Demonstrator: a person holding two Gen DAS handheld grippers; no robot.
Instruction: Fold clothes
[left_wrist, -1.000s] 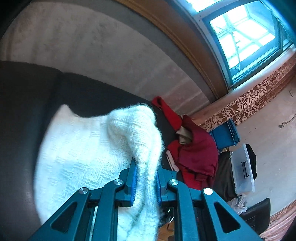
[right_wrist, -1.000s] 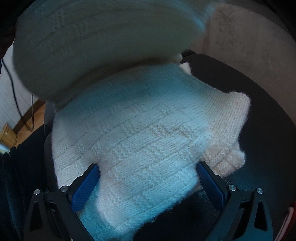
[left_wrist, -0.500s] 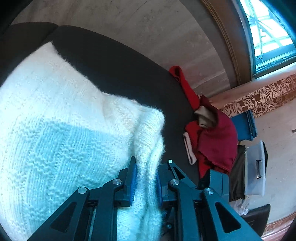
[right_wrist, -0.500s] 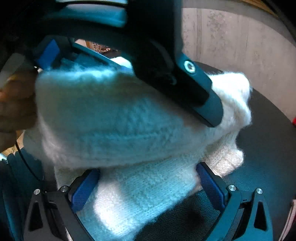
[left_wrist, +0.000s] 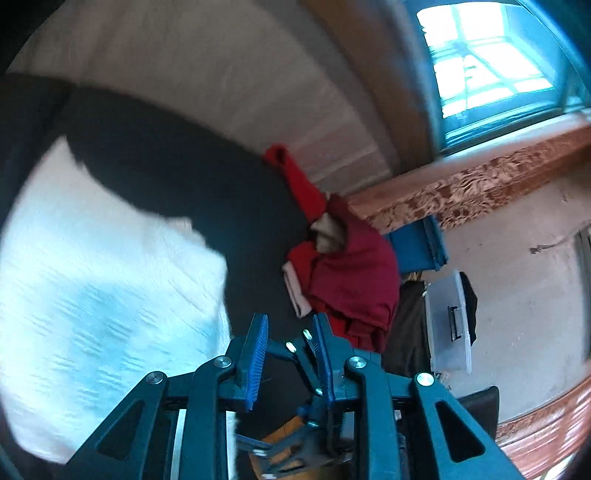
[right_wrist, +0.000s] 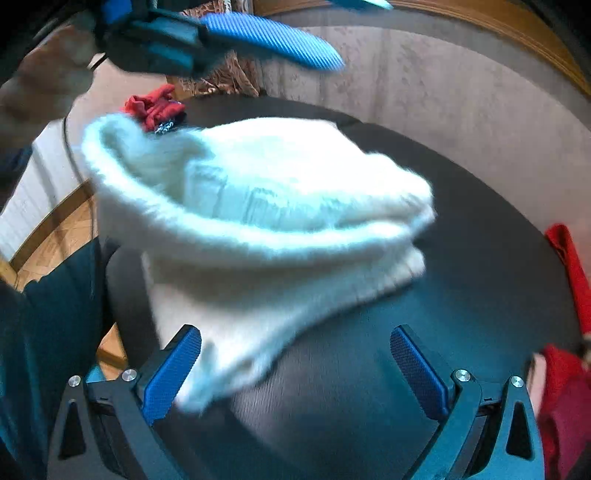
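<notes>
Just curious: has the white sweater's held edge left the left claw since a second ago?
Yes. The white sweater now lies left of the opening left claw, on the black surface.

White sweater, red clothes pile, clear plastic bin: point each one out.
white sweater (right_wrist: 258, 206): right wrist view, on its folded top layer.
red clothes pile (left_wrist: 354, 280): left wrist view, on the dark red garment.
clear plastic bin (left_wrist: 448, 317): left wrist view, on its lid by the black latch.

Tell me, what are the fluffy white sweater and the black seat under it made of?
The white sweater looks like soft knitted wool or a similar yarn: fuzzy edges and ribbed stitch rows show. The black seat looks like smooth leather or imitation leather, with a faint sheen; which one I cannot tell.
</notes>
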